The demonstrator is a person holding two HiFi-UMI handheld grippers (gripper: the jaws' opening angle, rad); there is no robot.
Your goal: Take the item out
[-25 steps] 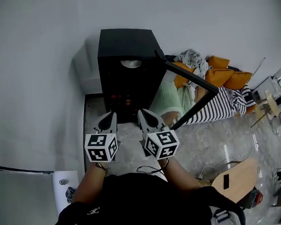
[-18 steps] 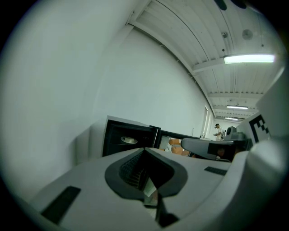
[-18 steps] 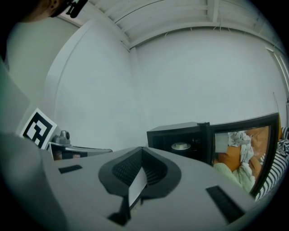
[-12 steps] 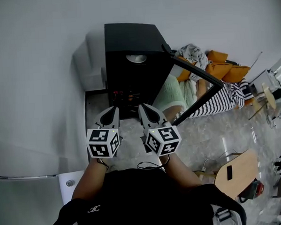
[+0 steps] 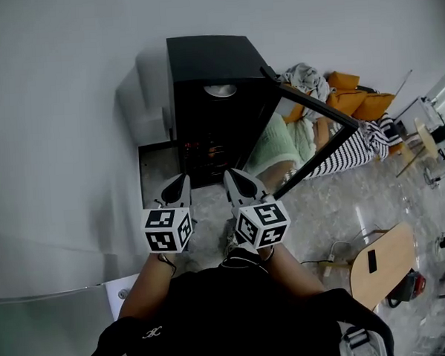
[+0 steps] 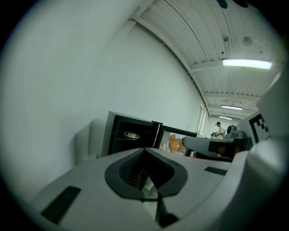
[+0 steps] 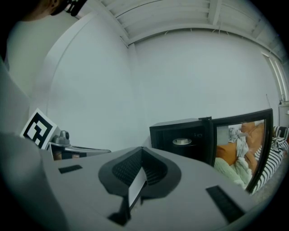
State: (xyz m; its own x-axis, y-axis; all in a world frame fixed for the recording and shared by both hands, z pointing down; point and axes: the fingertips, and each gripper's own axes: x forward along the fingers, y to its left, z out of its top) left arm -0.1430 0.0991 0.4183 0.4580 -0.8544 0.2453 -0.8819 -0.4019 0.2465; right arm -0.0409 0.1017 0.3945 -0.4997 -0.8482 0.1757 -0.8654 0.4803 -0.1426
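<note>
A black cabinet stands against the white wall with its glass door swung open to the right. On its upper shelf lies a round pale item, also visible in the left gripper view and the right gripper view. Red glints show low inside the cabinet. My left gripper and right gripper are held side by side just in front of the cabinet's lower opening. Both are shut with nothing between the jaws, and both are apart from the item.
A grey box sits against the cabinet's left side. Orange cushions, clothes and a striped cloth lie behind the open door. A wooden stool stands at the lower right on the marble floor. A person is far off.
The head view has shifted a little, so the cabinet sits slightly further right in the picture. Both grippers stay shut, side by side before the cabinet.
</note>
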